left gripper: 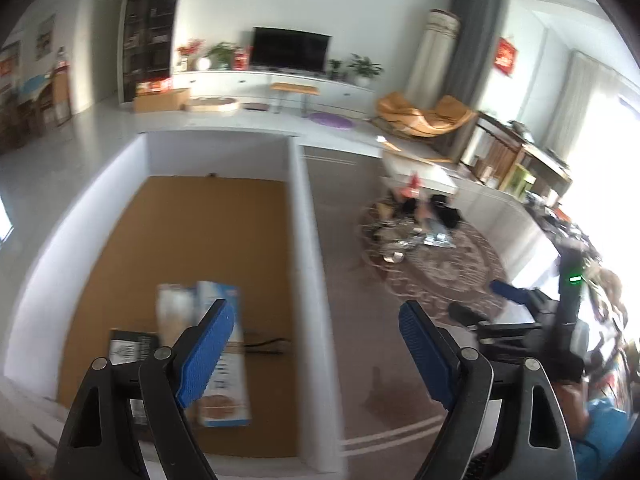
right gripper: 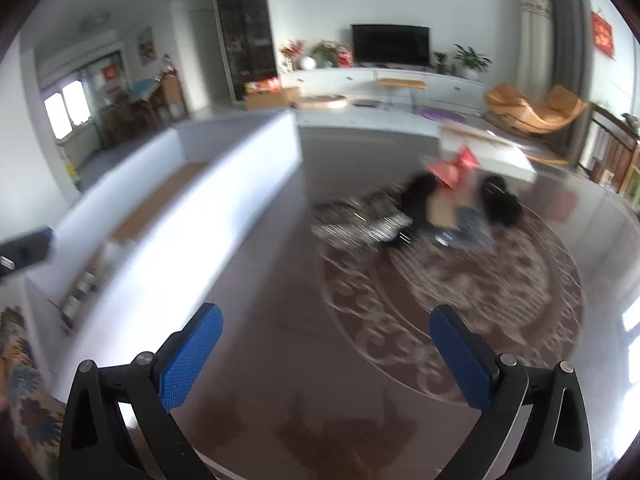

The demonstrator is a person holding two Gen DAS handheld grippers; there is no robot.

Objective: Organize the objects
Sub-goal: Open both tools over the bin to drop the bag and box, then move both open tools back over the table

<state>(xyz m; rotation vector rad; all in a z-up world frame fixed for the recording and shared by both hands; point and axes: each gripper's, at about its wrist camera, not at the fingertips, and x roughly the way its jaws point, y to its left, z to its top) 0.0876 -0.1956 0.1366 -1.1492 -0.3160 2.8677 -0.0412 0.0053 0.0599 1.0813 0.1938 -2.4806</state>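
Two boxes, a blue-and-white carton (left gripper: 222, 356) and a black one (left gripper: 128, 350), lie in the white bin with cardboard floor (left gripper: 224, 148). Your left gripper (left gripper: 316, 354) and right gripper (right gripper: 326, 354) have fingers apart, empty; next, reach for the dark clutter pile (right gripper: 420, 212).

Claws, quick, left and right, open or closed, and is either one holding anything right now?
Left claw: open, holding nothing.
Right claw: open, holding nothing.

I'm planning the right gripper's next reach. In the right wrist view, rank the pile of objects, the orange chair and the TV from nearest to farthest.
From the right gripper:
1. Pile of objects, on the rug ahead.
2. Orange chair, far right.
3. TV, on the back wall.
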